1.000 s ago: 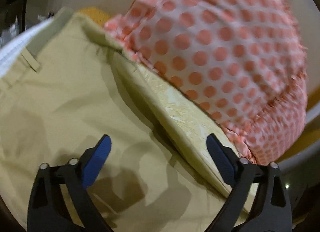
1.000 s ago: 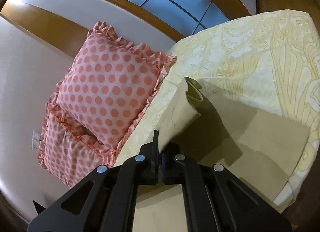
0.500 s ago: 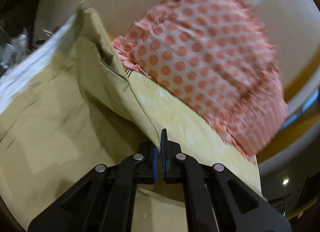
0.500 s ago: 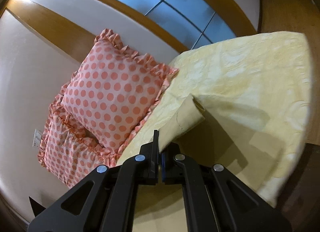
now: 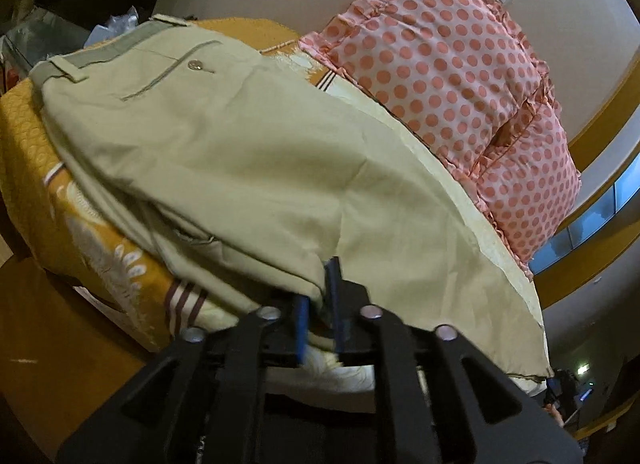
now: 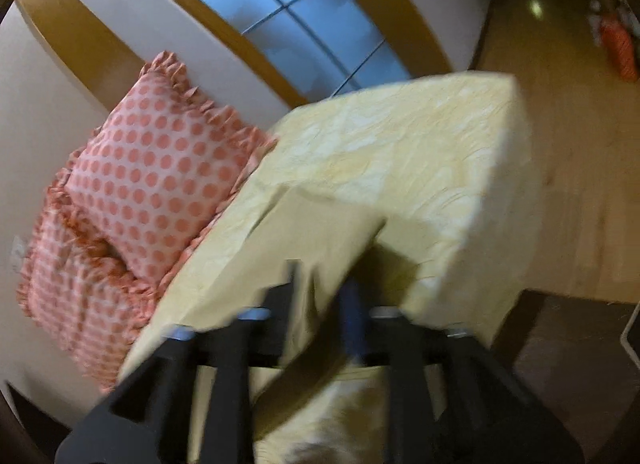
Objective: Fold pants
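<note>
We see one pair of khaki cotton pants [image 5: 240, 151] on the yellow-covered bed [image 6: 400, 151] beside two pink polka-dot pillows [image 5: 448, 59] — left claw [image 5: 320, 304] pinching their edge, blurred right claw [image 6: 324, 304] slightly parted around fabric.

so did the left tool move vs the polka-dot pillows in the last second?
Yes. The left tool has pulled back toward the bed's near edge, away from the polka-dot pillows, dragging the pants with it; the waistband now shows.
</note>
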The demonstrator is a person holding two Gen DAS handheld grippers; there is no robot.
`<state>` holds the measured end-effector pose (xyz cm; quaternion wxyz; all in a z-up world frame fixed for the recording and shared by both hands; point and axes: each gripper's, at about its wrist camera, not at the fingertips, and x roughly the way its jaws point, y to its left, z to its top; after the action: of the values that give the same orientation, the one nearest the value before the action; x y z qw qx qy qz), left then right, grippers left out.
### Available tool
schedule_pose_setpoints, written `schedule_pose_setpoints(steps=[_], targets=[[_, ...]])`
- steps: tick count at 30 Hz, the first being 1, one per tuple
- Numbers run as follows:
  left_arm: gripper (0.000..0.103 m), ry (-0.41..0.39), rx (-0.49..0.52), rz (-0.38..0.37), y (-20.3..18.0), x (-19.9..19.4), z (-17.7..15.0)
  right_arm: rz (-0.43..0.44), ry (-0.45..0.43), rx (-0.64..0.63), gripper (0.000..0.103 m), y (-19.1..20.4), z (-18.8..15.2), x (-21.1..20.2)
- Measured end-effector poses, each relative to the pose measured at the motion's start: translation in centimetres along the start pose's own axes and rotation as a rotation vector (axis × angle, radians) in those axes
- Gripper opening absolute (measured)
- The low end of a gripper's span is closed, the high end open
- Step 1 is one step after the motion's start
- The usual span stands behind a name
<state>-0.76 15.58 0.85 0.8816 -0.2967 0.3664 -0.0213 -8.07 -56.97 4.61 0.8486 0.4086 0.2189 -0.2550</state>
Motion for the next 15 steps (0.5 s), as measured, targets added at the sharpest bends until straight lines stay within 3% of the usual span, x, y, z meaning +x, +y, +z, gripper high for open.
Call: schedule_pose_setpoints(steps=[1,2,4,7,10,11,12,14,15], targets=[[0.032,-0.016,0.007,-0.004,0.0,-0.4,-0.2,-0.019,-0.032,-0.012,0.063,-0.1,0.0,-0.4],[0.036,-0.034,0.017,-0.008,-0.1,-0.9,-0.4,-0.038,-0.063,-0.03,0.063,-0.2,0.0,-0.8],[0.05,-0.064,0.046,0.015,-0.6,-1.5,-0.5,-0.056,-0.07,-0.038,0.063,-0.7,0.1,-0.5],[0.056,-0.086,0.065,0.027,-0.6,-2.3,-0.8,-0.066,-0.041,-0.037,0.062,-1.4,-0.1,1.0],[0.059,-0.11,0.048,0.032,-0.4,-3.0,-0.9,-0.058,-0.054,-0.12,0.057,-0.3,-1.2,1.2],[0.061,-0.129,0.042,0.043,-0.1,-3.5,-0.9,-0.051,-0.058,-0.135,0.05,0.0,-1.6,1.1],[0.063,-0.149,0.036,0.053,0.1,-3.9,-0.9,-0.03,-0.046,-0.151,0.036,0.3,-2.1,1.1],[0.064,-0.187,0.023,0.067,0.6,-4.8,-0.6,0.01,-0.037,-0.172,0.028,0.7,-3.4,1.0],[0.065,-0.202,0.014,0.07,0.9,-5.2,-0.5,0.013,-0.047,-0.181,0.016,0.7,-3.6,0.8]])
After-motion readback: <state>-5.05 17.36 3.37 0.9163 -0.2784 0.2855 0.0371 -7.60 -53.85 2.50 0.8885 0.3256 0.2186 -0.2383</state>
